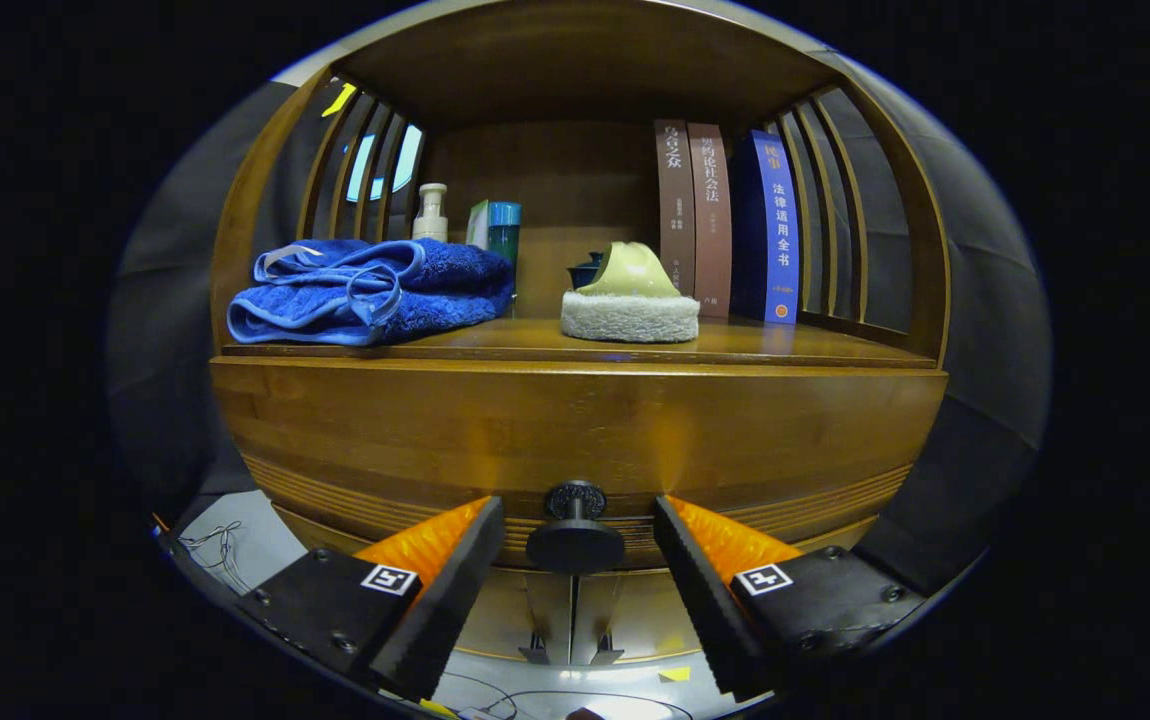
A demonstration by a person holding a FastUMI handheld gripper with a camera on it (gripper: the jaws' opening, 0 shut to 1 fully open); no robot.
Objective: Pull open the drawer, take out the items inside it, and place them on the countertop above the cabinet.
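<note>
gripper (575, 545) bottom centre, fingers spread around drawer knob (575, 543), not touching | lined up to grab | drawer (575, 430) shut

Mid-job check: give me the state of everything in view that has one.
drawer: closed.
drawer knob: between the tongs' fingers, not gripped.
tongs: open.
blue towel: folded, lying on the countertop.
books: standing upright.
pump bottle: upright behind the towel.
</note>
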